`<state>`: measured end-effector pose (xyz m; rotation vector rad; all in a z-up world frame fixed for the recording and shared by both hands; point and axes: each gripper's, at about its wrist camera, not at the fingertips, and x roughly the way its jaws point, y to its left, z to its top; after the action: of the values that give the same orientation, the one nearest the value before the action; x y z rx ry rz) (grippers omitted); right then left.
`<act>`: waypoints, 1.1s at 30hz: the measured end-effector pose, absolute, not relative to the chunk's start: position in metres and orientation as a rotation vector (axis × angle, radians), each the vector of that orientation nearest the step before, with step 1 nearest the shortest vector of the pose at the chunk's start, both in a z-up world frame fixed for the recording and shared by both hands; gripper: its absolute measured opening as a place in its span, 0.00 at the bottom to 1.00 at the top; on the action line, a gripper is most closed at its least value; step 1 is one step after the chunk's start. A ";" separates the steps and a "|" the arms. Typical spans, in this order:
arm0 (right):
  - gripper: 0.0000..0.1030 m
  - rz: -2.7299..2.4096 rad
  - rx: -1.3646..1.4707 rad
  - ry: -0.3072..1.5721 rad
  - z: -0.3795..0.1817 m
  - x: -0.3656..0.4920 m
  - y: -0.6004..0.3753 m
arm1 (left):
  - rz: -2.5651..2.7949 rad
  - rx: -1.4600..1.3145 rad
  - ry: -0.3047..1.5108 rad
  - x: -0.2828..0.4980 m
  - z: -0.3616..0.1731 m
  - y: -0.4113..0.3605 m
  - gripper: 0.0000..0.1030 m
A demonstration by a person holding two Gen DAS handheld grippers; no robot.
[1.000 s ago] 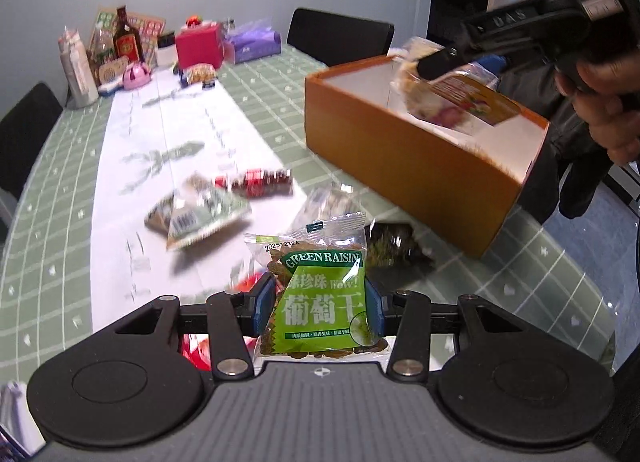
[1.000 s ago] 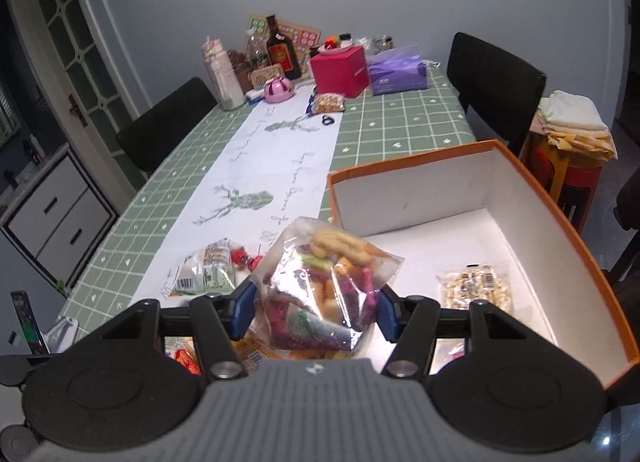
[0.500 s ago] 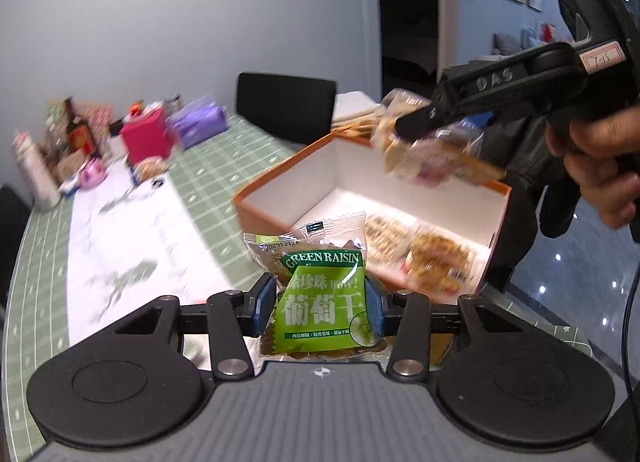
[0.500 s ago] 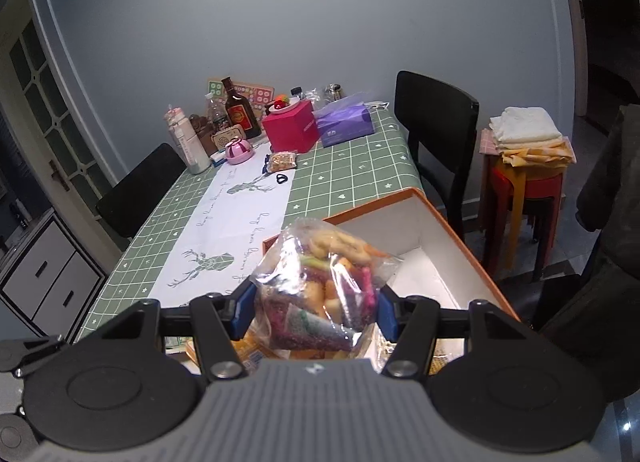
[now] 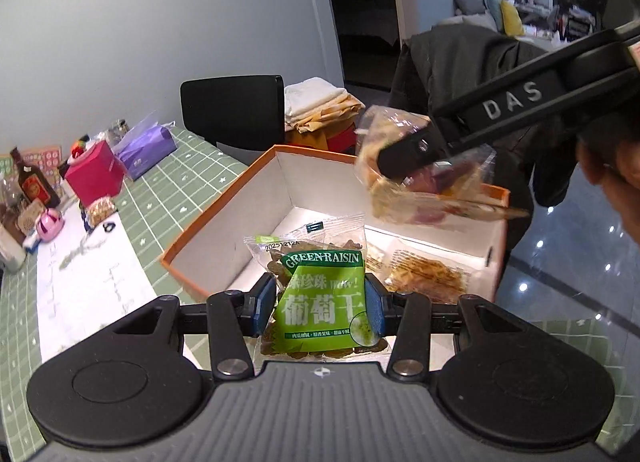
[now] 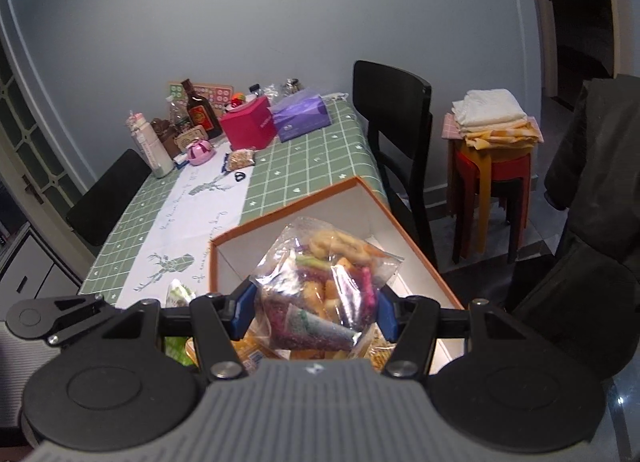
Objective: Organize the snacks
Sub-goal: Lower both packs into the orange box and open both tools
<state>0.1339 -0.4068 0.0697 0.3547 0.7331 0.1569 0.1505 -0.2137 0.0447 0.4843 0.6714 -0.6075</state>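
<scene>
My left gripper (image 5: 320,308) is shut on a green raisin packet (image 5: 324,302), held over the near corner of the orange box (image 5: 216,218) with white inner walls. Snack packs (image 5: 428,274) lie on the box floor. My right gripper (image 6: 314,312) is shut on a clear bag of mixed colourful snacks (image 6: 324,294), above the same orange box (image 6: 404,238). In the left wrist view that bag (image 5: 424,190) hangs over the box's far right side under the black right gripper arm (image 5: 500,110), with a hand at the right edge.
The green checked table (image 6: 308,166) carries a white runner, a red box (image 6: 248,124), a purple tissue pack (image 6: 300,114), bottles (image 6: 198,110) and a small nut packet (image 6: 240,160) at its far end. Black chairs (image 6: 396,114) and a stool stacked with folded cloths (image 6: 492,122) stand beside it.
Both grippers have swung from over the table towards the orange box with their packets held. The loose snacks on the runner have dropped out of the left wrist view.
</scene>
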 end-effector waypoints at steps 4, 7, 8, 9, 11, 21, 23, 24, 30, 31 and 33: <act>0.56 0.142 0.354 0.752 0.063 0.136 -0.412 | -0.570 0.499 0.682 0.171 0.038 -0.218 0.51; 0.56 0.142 0.355 0.765 0.056 0.137 -0.414 | -0.524 0.442 0.714 0.191 0.036 -0.212 0.51; 0.56 0.151 0.357 0.772 0.053 0.138 -0.413 | -0.518 0.429 0.723 0.195 0.035 -0.211 0.51; 0.56 0.157 0.357 0.786 0.049 0.139 -0.411 | -0.511 0.423 0.728 0.199 0.034 -0.212 0.51; 0.56 0.174 0.343 0.817 0.041 0.141 -0.403 | -0.505 0.421 0.726 0.204 0.032 -0.215 0.51; 0.56 0.229 0.250 0.925 0.007 0.148 -0.367 | -0.506 0.359 0.823 0.239 0.008 -0.220 0.51; 0.56 0.238 0.227 0.952 -0.001 0.150 -0.362 | -0.516 0.350 0.835 0.241 0.003 -0.220 0.51; 0.56 0.245 0.223 0.965 -0.004 0.151 -0.361 | -0.525 0.337 0.847 0.242 0.001 -0.220 0.51; 0.56 0.269 0.212 1.022 -0.015 0.154 -0.356 | -0.567 0.354 0.907 0.241 -0.015 -0.227 0.51; 0.56 0.268 0.207 1.028 -0.016 0.154 -0.356 | -0.574 0.355 0.918 0.241 -0.018 -0.227 0.51; 0.56 0.268 0.201 1.038 -0.018 0.156 -0.355 | -0.574 0.382 0.914 0.238 -0.020 -0.229 0.51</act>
<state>0.1556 -0.3550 -0.0176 0.2013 1.0377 0.2682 0.2376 -0.2288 -0.0205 0.3816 0.9138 -0.5741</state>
